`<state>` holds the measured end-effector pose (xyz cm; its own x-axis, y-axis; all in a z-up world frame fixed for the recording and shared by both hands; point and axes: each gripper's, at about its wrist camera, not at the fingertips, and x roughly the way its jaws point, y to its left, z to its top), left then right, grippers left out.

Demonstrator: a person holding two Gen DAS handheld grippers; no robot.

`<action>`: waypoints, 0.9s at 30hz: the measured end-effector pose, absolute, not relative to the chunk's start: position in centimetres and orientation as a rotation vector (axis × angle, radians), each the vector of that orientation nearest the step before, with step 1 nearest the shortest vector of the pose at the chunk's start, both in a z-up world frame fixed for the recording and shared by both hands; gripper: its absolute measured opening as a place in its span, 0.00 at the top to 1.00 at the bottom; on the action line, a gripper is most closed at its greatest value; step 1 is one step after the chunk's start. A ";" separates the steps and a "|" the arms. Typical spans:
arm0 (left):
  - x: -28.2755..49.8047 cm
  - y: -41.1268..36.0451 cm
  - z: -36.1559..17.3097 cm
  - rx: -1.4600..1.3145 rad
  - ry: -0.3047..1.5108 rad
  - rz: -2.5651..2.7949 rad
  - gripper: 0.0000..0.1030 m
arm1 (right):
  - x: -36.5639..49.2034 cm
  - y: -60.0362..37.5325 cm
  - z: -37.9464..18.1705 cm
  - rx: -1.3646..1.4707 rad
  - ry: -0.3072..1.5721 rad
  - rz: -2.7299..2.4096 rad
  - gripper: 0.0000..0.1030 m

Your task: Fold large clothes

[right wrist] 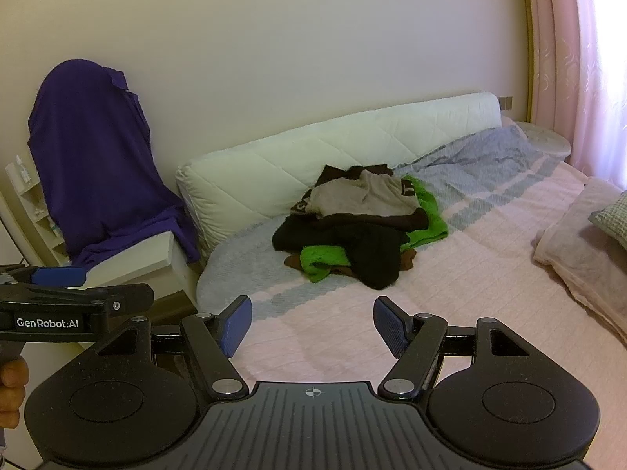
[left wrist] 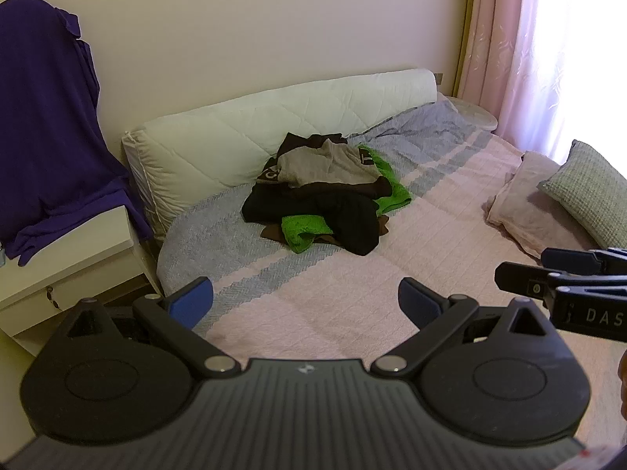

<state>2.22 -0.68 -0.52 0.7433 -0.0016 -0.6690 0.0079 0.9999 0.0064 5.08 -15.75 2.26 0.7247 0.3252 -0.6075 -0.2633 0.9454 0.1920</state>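
Clothes (left wrist: 325, 192) heaped on bed (left wrist: 352, 297) — untouched.

- The left wrist view rides on the left gripper (left wrist: 305, 299), tilted down over the near edge of the bed (left wrist: 352, 297), facing the far wall and the white quilted bolster (left wrist: 274, 125).
- The right wrist view rides on the right gripper (right wrist: 311, 327), just beside the other and aimed much the same way.
- Each catches its neighbour: the right gripper enters the left view at the right edge, the left gripper the right view at the left edge.
- Both share the pile of clothes (left wrist: 329, 192), well beyond the fingers, the purple garment (left wrist: 47, 117), the pillows (left wrist: 548, 203) and the pink curtain (left wrist: 529, 39).
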 end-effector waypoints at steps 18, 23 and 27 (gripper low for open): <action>3.9 -2.5 -1.1 0.021 0.758 0.009 0.03 | 7.7 -16.8 1.4 0.103 0.713 0.337 0.36; 4.2 -2.8 -1.0 0.021 0.760 0.006 0.03 | 8.0 -17.4 1.2 0.105 0.717 0.338 0.36; 4.3 -3.1 -1.0 0.022 0.762 0.007 0.03 | 8.2 -17.9 1.2 0.109 0.716 0.339 0.36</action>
